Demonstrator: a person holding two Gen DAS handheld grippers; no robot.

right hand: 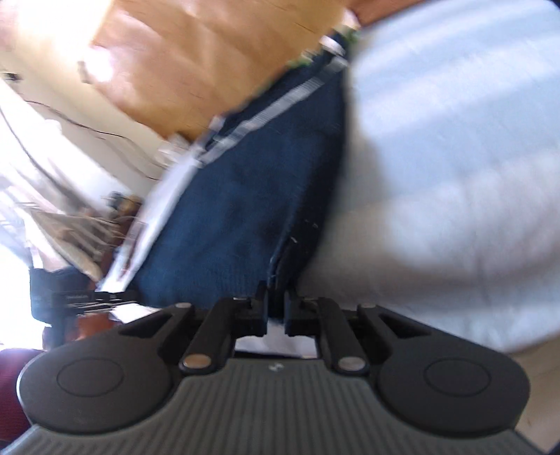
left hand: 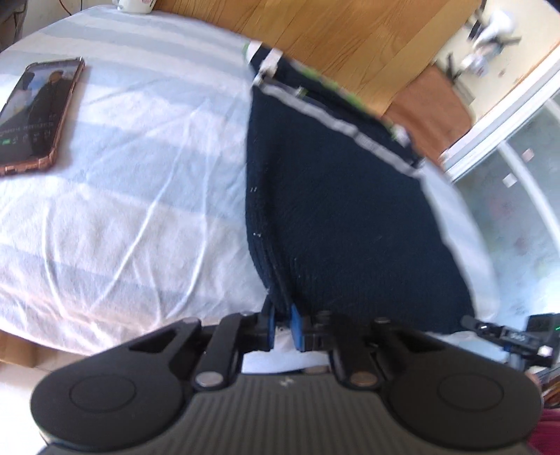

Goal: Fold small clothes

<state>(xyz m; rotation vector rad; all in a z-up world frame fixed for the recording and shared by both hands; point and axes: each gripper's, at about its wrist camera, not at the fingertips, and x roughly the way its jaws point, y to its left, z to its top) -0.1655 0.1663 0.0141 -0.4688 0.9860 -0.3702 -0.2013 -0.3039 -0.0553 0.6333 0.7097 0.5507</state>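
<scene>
Both grippers are down at the near edge of the bed now, each one biting into the same dark navy garment [left hand: 343, 224]. In the left wrist view, the left gripper [left hand: 281, 325] has its blue-padded fingers [left hand: 296, 327] pressed nearly together on a bunched fold of the navy fabric, right at the garment's near corner. The layered edges of the cloth run straight up from the pinch, so several thicknesses are stacked there.

Over to the right wrist view, blurred but readable: the right gripper [right hand: 276, 308] has its black fingers drawn in tight on a ridge of the same blue garment [right hand: 245, 210], again at the near edge. A thin sliver of cloth sits between the jaws.

The garment lies flat on the white bedsheet [left hand: 140, 196], along the side of the bed that borders the wooden floor [left hand: 350, 38]. Its far end carries a grey-white band [left hand: 336, 122] with small white tabs and a touch of green beyond it, reaching the far edge of the bed.

Well apart from the garment, toward the opposite side of the sheet, a phone [left hand: 36, 115] in a copper-coloured case lies face up, its screen lit. At the far corner a white mug [left hand: 134, 5] just peeks in. The sheet is creased, with sunlit stripes across it.
</scene>
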